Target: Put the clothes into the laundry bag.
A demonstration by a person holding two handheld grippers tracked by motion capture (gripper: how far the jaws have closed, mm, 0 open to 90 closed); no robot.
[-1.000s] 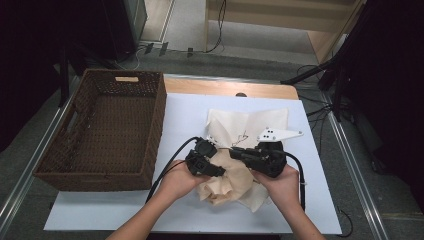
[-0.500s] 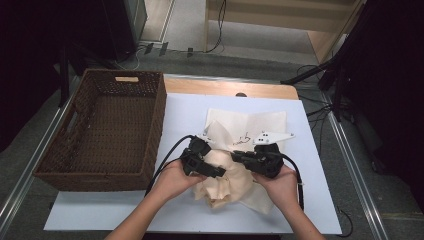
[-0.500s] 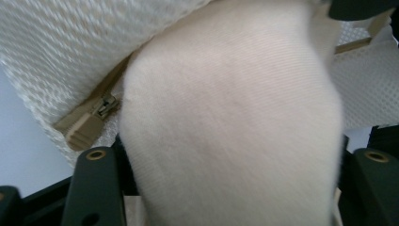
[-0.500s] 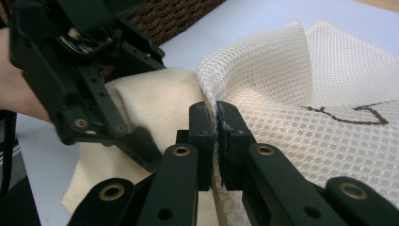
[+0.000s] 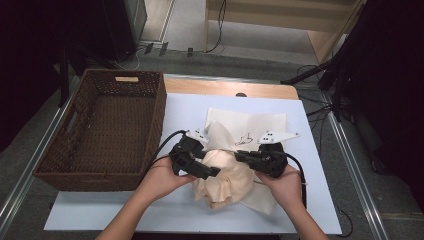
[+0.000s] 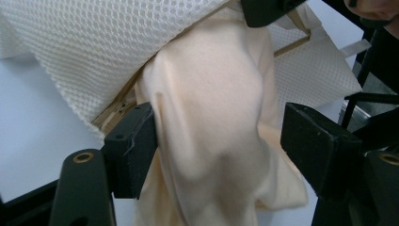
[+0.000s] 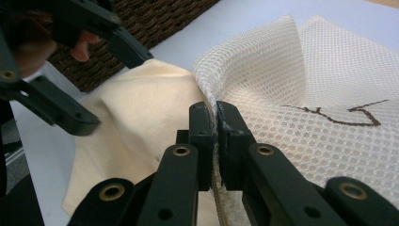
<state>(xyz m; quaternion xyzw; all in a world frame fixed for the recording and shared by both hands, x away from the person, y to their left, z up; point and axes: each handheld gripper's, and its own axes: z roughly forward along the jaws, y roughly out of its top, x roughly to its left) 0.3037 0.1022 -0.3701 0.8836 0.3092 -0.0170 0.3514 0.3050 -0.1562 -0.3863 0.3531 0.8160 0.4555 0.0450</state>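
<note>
A white mat [image 5: 125,220] is covered, right of a wicker basket [image 5: 105,130], by a mesh bag [image 5: 250,127] with cream cloth [image 5: 225,180] bulging from its mouth. The bag's edge is pinched by the right gripper [image 7: 217,123]. The cloth is straddled by the left gripper [image 6: 216,146], whose jaws have just been opening and are spread, one pad touching.

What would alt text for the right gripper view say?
The right gripper pinches the edge of a white mesh bag between its shut jaws. Cream cloth lies at its left beside the bag, with the left gripper open above it and a wicker basket behind.
</note>
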